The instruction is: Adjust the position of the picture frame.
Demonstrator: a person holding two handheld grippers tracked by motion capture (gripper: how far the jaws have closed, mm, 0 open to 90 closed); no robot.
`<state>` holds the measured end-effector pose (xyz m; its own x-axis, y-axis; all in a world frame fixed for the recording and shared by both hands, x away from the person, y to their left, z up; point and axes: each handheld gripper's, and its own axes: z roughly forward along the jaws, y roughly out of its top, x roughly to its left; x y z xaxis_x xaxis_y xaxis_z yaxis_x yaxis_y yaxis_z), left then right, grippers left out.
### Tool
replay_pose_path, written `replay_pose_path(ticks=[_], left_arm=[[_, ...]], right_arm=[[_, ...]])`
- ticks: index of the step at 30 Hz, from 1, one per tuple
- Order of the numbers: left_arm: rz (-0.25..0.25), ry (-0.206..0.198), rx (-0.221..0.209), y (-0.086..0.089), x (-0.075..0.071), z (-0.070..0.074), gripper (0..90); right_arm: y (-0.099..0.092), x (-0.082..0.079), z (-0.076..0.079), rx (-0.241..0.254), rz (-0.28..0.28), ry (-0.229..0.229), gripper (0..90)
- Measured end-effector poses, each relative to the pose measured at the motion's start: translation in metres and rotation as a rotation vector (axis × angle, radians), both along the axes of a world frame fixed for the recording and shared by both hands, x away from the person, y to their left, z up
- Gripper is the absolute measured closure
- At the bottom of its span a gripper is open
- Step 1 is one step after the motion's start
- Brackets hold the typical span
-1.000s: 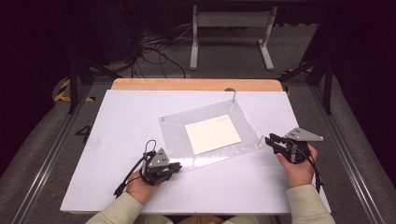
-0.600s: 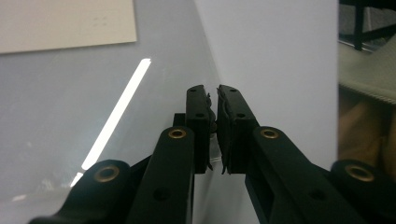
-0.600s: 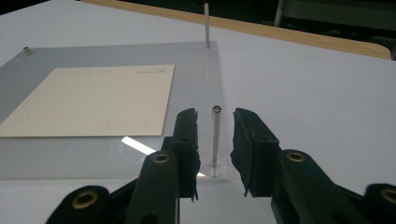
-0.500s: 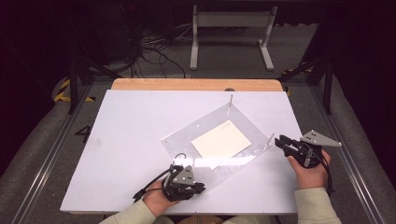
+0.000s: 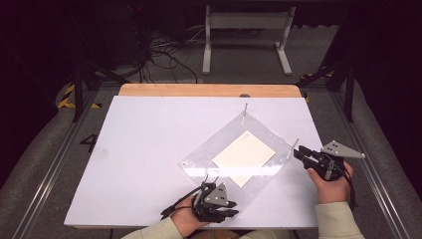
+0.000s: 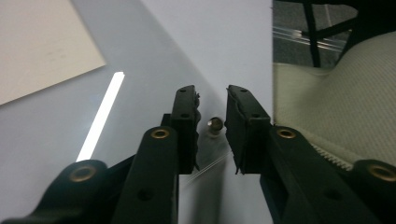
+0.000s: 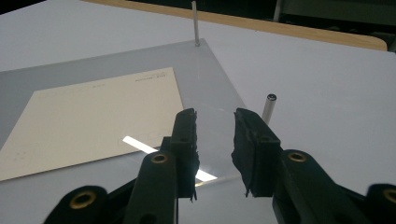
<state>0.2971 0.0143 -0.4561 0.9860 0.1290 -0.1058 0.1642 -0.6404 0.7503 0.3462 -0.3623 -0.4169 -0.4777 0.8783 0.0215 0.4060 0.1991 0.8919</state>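
A clear plastic sheet (image 5: 204,152) lies cornerwise on the white table (image 5: 144,149) with a cream paper (image 5: 244,155) under it. Thin metal pins stand at its far corner (image 5: 245,108) and right corner (image 5: 294,144). My left gripper (image 5: 211,185) is at the sheet's near corner. Its jaws have just been opening and now stand apart (image 6: 211,95) on either side of a small metal stud (image 6: 214,125), without pressing on it. My right gripper (image 5: 299,152) points at the right corner, open (image 7: 215,116), over the sheet's edge, with the pin (image 7: 269,106) just beside its right jaw.
A wooden strip (image 5: 209,90) runs along the table's far edge. Past it are a white stand (image 5: 244,30), cables and dark floor. A cream sleeve (image 6: 336,107) lies close beside the left gripper. Bare white table spreads to the left of the sheet.
The sheet has swung counter-clockwise about its far pin. My left gripper slid right along the front edge with it and its jaws have parted. The right gripper drew slightly to the right.
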Motion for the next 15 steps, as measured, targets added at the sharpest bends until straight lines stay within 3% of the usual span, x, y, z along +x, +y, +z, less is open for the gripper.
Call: replay_pose_path(ticks=[3, 6, 8, 10, 12, 15], left_arm=[[0.072, -0.055, -0.02, 0.021, 0.01, 0.011, 69.7], [0.183, -0.088, -0.049, 0.045, 0.023, 0.019, 67.0], [0.282, -0.118, -0.064, 0.067, 0.036, 0.024, 62.7], [0.354, -0.122, -0.084, 0.083, 0.045, 0.026, 62.0], [0.413, -0.183, -0.067, 0.098, 0.053, 0.029, 64.3], [0.46, -0.214, -0.04, 0.109, 0.061, 0.028, 66.4]], right_arm=[[0.0, 0.0, 0.0, -0.003, 0.004, 0.002, 68.4], [0.001, 0.0, -0.001, -0.004, 0.004, 0.002, 68.1], [0.001, 0.001, -0.002, -0.005, 0.006, 0.005, 68.0], [0.002, 0.001, -0.002, -0.007, 0.007, 0.007, 67.9], [0.002, 0.001, -0.002, -0.01, 0.008, 0.006, 67.8], [0.003, 0.002, -0.003, -0.012, 0.006, 0.011, 67.6]])
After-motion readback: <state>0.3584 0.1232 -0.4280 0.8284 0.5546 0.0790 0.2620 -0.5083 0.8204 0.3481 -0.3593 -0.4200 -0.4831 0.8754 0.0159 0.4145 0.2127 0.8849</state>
